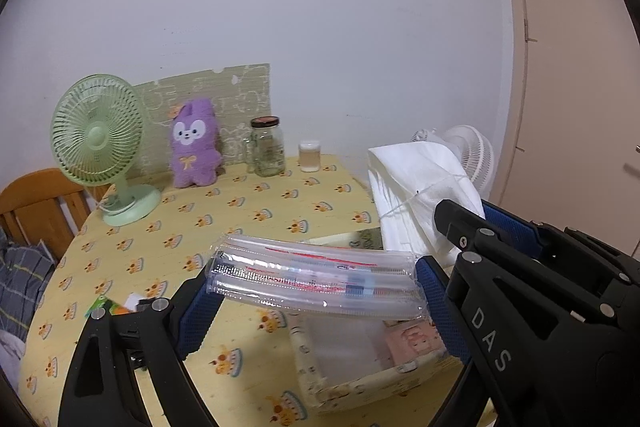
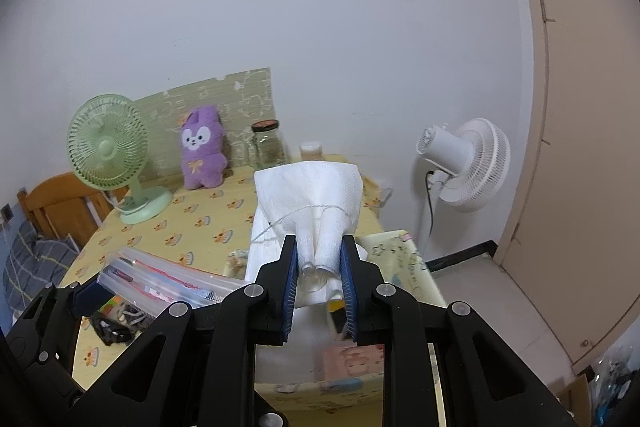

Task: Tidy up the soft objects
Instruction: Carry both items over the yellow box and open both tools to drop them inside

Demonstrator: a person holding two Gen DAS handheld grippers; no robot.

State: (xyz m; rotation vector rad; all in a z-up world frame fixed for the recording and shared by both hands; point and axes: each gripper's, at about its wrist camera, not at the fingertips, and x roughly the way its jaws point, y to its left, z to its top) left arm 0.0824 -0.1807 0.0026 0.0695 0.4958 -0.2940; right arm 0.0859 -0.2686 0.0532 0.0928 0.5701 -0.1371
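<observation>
Now both my grippers hold soft packs above the open patterned storage box.

My left gripper, jaws wide, spans a clear inflated plastic pouch between its blue pads; my right gripper pinches a white folded cloth bundle nearly shut. "DAS" reads on my right gripper, seen only from the left camera; only the right camera shows the whole white standing fan.

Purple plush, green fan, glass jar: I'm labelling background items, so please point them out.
Purple plush (image 1: 195,143): left wrist view, its body.
Green fan (image 1: 97,135): left wrist view, grille hub.
Glass jar (image 1: 267,149): left wrist view, its glass side.
</observation>
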